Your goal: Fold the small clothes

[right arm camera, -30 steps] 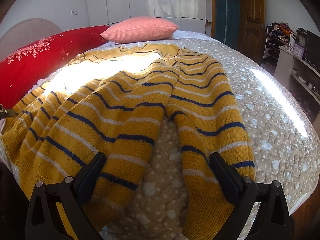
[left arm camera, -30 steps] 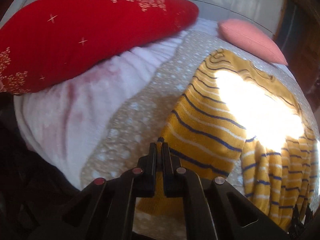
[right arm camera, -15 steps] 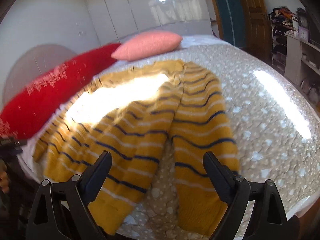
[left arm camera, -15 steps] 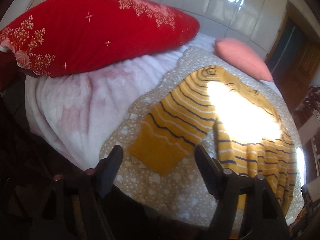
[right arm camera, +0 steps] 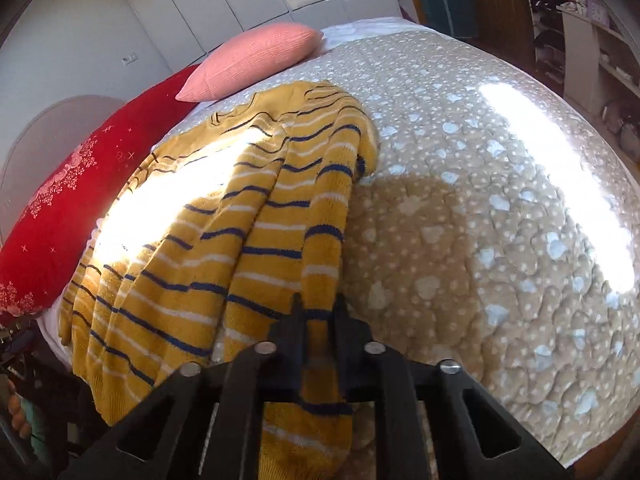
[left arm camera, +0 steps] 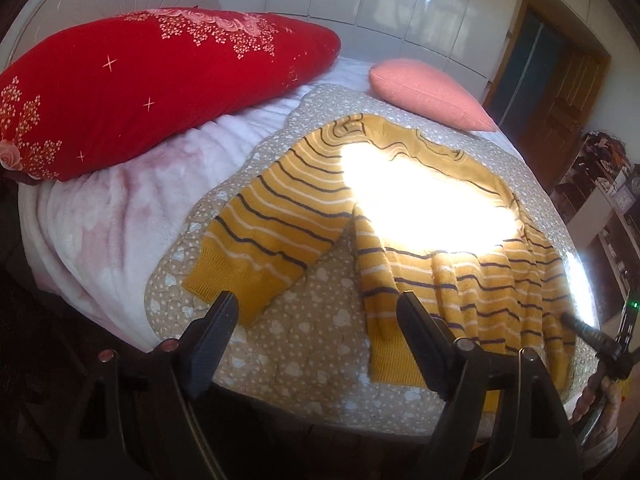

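The sweater [left arm camera: 404, 216], mustard yellow with dark and white stripes, lies spread on the dotted quilt [right arm camera: 500, 240] of the bed, neck toward the pillows and hem toward the near edge. One sleeve [left arm camera: 264, 240] lies flat and angled out on the quilt, its cuff near the bed's edge. The other sleeve [right arm camera: 308, 264] is drawn up off the quilt and runs along the sweater's side.

The right hand-held gripper [right arm camera: 318, 308] is pressed together on that sleeve near its cuff, with the cuff end hanging below the jaws. The left hand-held gripper [left arm camera: 316, 320] is spread wide and holds nothing; it hangs above the near edge of the bed, between the flat sleeve's cuff and the hem.

The step in hand looks like the first fold: bringing the held sleeve inward over the body. The next move likely calls for carrying the cuff across the chest and laying it flat without dragging the body out of line. The left one, being free, is well placed to pinch the flat sleeve's cuff and fold it in the same way.

A red pillow [left arm camera: 152, 88] and a pink pillow [left arm camera: 424, 96] sit at the head of the bed, clear of the sweater.
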The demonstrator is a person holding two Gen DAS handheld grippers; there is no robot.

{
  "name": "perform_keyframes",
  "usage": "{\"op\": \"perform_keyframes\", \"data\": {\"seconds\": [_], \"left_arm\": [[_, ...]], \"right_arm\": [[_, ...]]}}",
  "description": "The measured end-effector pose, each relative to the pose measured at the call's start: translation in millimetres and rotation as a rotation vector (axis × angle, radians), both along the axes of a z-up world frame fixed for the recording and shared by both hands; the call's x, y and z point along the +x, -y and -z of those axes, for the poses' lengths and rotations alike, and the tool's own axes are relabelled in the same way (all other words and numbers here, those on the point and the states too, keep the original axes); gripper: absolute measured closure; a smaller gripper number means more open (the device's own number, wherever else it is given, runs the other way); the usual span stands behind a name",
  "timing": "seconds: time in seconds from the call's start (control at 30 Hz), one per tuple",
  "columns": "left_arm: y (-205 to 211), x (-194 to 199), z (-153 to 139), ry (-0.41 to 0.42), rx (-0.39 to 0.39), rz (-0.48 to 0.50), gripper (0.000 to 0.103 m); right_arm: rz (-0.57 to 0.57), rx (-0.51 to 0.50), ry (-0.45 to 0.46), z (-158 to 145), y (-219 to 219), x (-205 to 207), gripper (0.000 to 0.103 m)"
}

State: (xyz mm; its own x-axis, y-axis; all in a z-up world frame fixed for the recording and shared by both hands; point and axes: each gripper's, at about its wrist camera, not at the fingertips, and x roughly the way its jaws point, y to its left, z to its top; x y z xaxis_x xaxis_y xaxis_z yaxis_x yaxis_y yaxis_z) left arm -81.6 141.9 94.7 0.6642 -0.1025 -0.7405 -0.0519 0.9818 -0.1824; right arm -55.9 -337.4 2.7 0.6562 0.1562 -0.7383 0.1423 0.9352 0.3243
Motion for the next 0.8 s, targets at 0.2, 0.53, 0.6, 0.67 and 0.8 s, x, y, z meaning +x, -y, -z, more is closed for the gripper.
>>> {"op": "perform_keyframes", "data": {"seconds": [0.2,0.53,0.6,0.67,0.8], "left_arm": [[-3.5,4.4,1.3,0.0,0.026,-0.026,0.023],[-3.5,32.5,72.4,-0.197,-0.066,0.035,0.022],[1.0,37.1,83.7,-0.211,-0.081,0.052,0.023],[9.4,41.8,89.7,-0.212,-0.055,0.064,0.022],[24.7,44.2,84.4,-0.174,0.008,0.091,0.03]], "right_arm": [[0.428,-0.355,-0.001,-59.3,102.7,-0.2,0.09],[0.101,0.039,0.057,-37.4,30.2,-32.4,0.03],[-0.032,0.115,0.048,-19.2,-11.7,-26.8,0.031],[-0.124,0.157,0.042,-4.8,-50.2,-21.8,0.033],[-0.201,0.139,-0.009,21.6,-112.0,-10.8,0.037]]}}
